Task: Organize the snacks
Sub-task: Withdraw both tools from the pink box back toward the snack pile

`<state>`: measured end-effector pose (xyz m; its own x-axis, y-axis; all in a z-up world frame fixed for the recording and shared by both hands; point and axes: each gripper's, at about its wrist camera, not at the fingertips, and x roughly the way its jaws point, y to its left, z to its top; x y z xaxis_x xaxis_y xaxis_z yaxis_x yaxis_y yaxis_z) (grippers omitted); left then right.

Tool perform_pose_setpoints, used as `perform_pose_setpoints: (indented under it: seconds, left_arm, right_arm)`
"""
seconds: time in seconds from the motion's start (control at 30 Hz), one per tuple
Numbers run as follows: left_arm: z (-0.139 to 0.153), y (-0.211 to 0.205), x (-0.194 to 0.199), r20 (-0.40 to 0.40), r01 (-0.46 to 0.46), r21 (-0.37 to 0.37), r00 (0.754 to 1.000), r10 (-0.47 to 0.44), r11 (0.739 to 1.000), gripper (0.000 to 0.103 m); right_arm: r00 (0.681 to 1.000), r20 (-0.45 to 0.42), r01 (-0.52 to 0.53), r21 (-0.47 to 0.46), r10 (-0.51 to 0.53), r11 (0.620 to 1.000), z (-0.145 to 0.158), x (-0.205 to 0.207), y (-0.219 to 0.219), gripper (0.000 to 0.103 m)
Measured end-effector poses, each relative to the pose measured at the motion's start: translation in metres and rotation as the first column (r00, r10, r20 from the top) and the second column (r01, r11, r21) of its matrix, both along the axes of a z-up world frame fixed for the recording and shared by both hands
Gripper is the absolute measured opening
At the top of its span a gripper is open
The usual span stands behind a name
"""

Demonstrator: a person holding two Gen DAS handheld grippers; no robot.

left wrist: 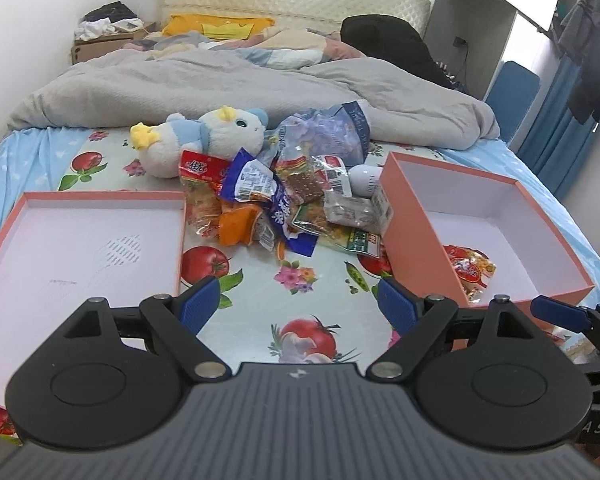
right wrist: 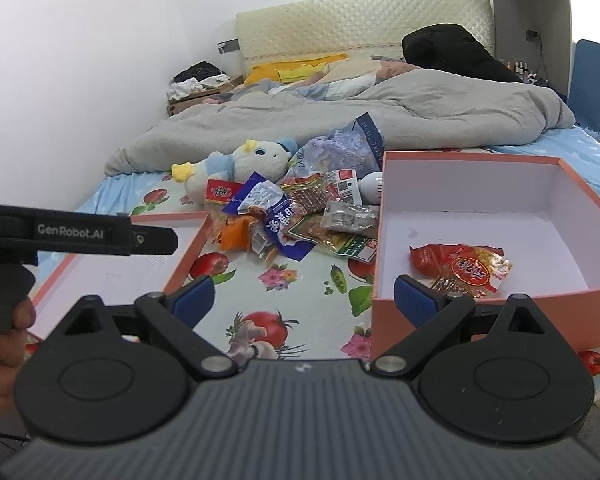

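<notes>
Surface: fruit-print bed sheet (left wrist: 260,292)
Left gripper (left wrist: 298,308): tilted down over sheet, jaws spread, empty
Right gripper (right wrist: 304,300): likewise spread, empty
Snacks: heap of crinkled foil packets (left wrist: 284,204) between shallow pink lid (left wrist: 4,240) and pink cardboard box (right wrist: 496,312); red packet (right wrist: 460,266) inside box

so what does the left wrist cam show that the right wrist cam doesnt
Only the left wrist view shows clothes hanging by the window and the right gripper's blue fingertip. Only the right wrist view shows the hand holding the other gripper's handle. Both show the snack pile between the shallow lid and the deeper box, one red packet inside that box, and the plush toy.
</notes>
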<state>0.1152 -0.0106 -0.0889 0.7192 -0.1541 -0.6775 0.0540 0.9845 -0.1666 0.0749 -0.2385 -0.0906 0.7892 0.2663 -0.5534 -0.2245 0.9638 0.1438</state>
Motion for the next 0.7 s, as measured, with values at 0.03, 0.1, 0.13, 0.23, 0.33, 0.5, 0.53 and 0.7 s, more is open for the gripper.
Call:
perform_pose_setpoints:
  seconds: [0.03,0.1,0.13,0.23,0.33,0.5,0.53,0.7]
  left_arm:
    - [-0.002,0.001,0.002,-0.002,-0.003,0.003,1.0,0.003,1.0,0.089]
    - [-0.005,0.002,0.007,-0.009,-0.01,0.009,1.0,0.01,1.0,0.089]
    - [-0.007,0.003,0.011,-0.011,-0.011,0.009,1.0,0.011,1.0,0.089]
    - [-0.013,0.004,0.021,-0.016,-0.018,0.016,1.0,0.018,1.0,0.089]
    - [-0.018,0.004,0.031,-0.018,-0.021,0.021,1.0,0.021,1.0,0.089]
    - [-0.027,0.01,0.051,-0.023,-0.033,0.024,0.999,0.034,0.999,0.089]
    - [-0.03,0.012,0.056,-0.027,-0.034,0.022,0.999,0.034,0.999,0.089]
    - [-0.043,0.02,0.077,-0.036,-0.035,0.015,0.999,0.036,0.999,0.088]
  right_arm:
    - [1.0,0.002,-0.004,0.0,0.004,1.0,-0.001,0.001,0.001,0.098]
    - [1.0,-0.002,-0.009,-0.004,0.009,1.0,-0.005,0.003,0.003,0.098]
    - [1.0,-0.005,-0.014,-0.003,0.014,1.0,-0.006,0.005,0.003,0.098]
    - [0.999,-0.006,-0.034,-0.002,0.034,0.999,-0.01,0.01,0.008,0.097]
    - [0.999,0.008,-0.049,-0.019,0.049,0.999,-0.014,0.016,0.014,0.097]
    - [0.997,0.0,-0.073,-0.019,0.073,0.997,-0.025,0.029,0.023,0.097]
    - [0.997,-0.002,-0.077,-0.018,0.077,0.997,-0.027,0.031,0.024,0.097]
    - [0.994,-0.008,-0.109,-0.013,0.109,0.994,-0.036,0.046,0.036,0.097]
